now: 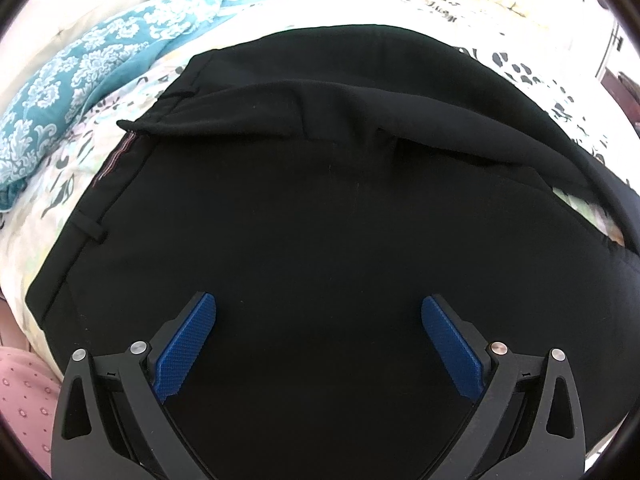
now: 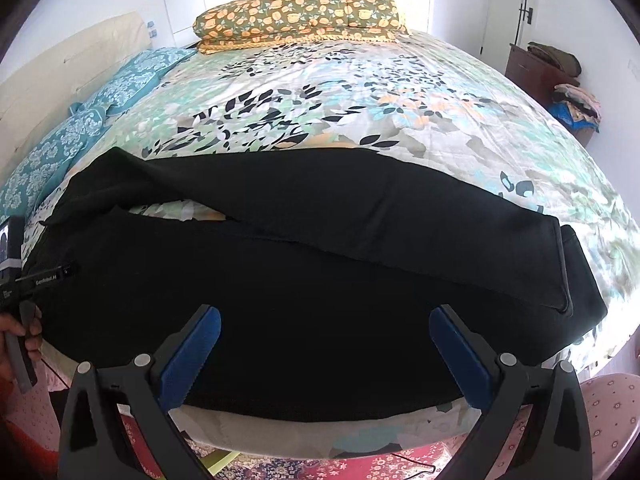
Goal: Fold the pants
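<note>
Room: white walls, a door and a dark wooden cabinet (image 2: pixel 536 68) with piled clothes on top, far behind the pants.
Bed: floral bedsheet (image 2: pixel 360 96) as the support under the pants; orange-flowered pillow (image 2: pixel 300 16) at the far edge beyond the pants, teal patterned pillows (image 2: pixel 80 128) to the left of the pants.
Pants: black pants (image 2: pixel 312 280) lying flat near the front edge of the bed, already folded leg on leg, judging from the two hems stacked at the right end.
Long axis: running left to right across both views; waistband with belt loop (image 1: pixel 90 228) at the left end, hems (image 2: pixel 564 268) at the right end.
Left hand-held gripper (image 1: pixel 318 322): released, blue pads wide apart, nothing between them; hovering directly above the waist part of the pants and pointing steeply down at the cloth.
Right hand-held gripper (image 2: pixel 324 336): released, fully spread, nothing pinched; above the front edge of the pants, near the middle of the legs.
Person's hand (image 2: pixel 22 340): visible at the left end of the pants in the right wrist view, holding the handle of the other tool.
Deciding relation: pants below and ahead of both grippers; left one nearer the waistband, right one nearer the hems.
Probable next need: taking one end and carrying it along the long axis over the other end.
Risk: upper leg not lying fully even on the lower, with a strip of bedsheet showing between them left of the middle, so layers could slip apart.
</note>
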The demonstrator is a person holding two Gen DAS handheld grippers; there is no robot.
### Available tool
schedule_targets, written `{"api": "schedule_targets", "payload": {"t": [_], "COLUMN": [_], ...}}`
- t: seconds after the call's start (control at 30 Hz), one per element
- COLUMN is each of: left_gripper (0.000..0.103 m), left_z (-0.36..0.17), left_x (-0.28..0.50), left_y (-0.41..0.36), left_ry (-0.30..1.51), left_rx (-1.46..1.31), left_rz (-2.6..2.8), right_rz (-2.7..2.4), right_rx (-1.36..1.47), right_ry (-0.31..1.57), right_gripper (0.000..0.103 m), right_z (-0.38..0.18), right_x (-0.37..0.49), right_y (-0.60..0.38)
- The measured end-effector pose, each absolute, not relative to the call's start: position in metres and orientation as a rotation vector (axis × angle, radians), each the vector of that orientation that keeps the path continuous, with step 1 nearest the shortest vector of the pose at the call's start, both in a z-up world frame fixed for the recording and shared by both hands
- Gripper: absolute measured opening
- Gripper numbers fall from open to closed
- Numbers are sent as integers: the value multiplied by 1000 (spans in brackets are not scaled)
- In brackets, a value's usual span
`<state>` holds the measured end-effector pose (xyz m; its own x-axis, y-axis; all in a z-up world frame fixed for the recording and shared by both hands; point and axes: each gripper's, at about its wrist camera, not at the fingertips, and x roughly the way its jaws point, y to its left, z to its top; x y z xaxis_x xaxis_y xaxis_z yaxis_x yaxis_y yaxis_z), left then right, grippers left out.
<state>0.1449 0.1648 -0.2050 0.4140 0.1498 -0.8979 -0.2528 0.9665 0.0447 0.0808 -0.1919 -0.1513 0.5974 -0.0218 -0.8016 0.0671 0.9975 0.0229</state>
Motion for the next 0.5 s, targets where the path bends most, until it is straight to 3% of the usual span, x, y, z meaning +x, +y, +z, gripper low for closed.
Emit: {"api": "schedule_targets", "payload": {"t": [0.5], "left_gripper": [103], "left_z": [-208], "left_x": [154], "left_y": [170], "left_ry": [1155], "left_rx": [-110], "left_rz": [240], "right_rz": [-58], "right_rx": [63], "right_ry": [929], "right_gripper": [103], "right_z": [-154], "right_x": [83], "right_y": [-191]}}
